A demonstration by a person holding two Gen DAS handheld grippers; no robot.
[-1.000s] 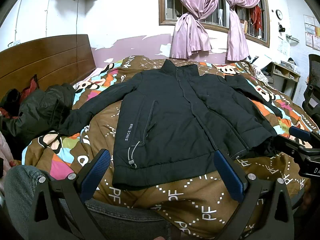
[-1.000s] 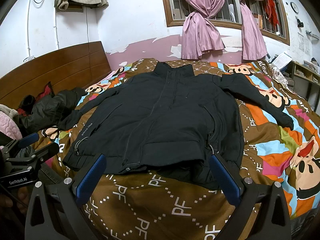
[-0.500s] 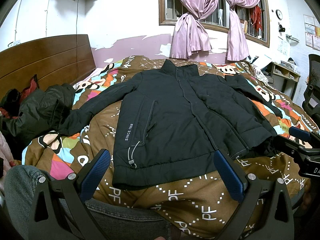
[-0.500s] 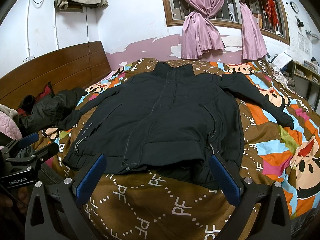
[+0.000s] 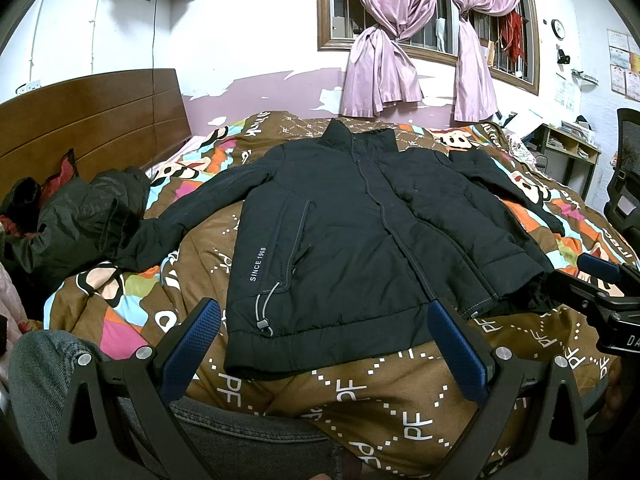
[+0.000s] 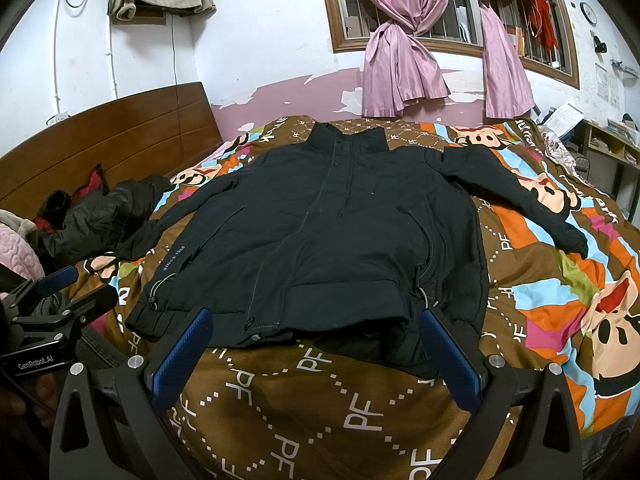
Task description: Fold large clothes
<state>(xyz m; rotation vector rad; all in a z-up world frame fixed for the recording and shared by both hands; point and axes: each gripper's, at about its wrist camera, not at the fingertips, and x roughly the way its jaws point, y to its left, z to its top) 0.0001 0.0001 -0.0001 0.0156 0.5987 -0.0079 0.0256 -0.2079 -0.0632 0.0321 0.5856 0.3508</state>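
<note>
A large black padded jacket (image 5: 352,232) (image 6: 320,240) lies flat, front up, on the patterned bedspread (image 5: 360,392), collar toward the window and both sleeves spread out. The hem faces me. My left gripper (image 5: 324,320) hovers open just short of the hem's left part, with nothing between its blue pads. My right gripper (image 6: 312,324) also stands open at the hem's right part, holding nothing. The right hem corner is bunched and turned under. Each gripper shows at the edge of the other's view.
A second dark jacket (image 5: 80,220) lies crumpled at the left by the wooden headboard (image 5: 92,120). A denim-clad leg (image 5: 44,380) is at the lower left. Desk shelves (image 5: 572,148) and a black chair (image 5: 624,184) stand to the right of the bed.
</note>
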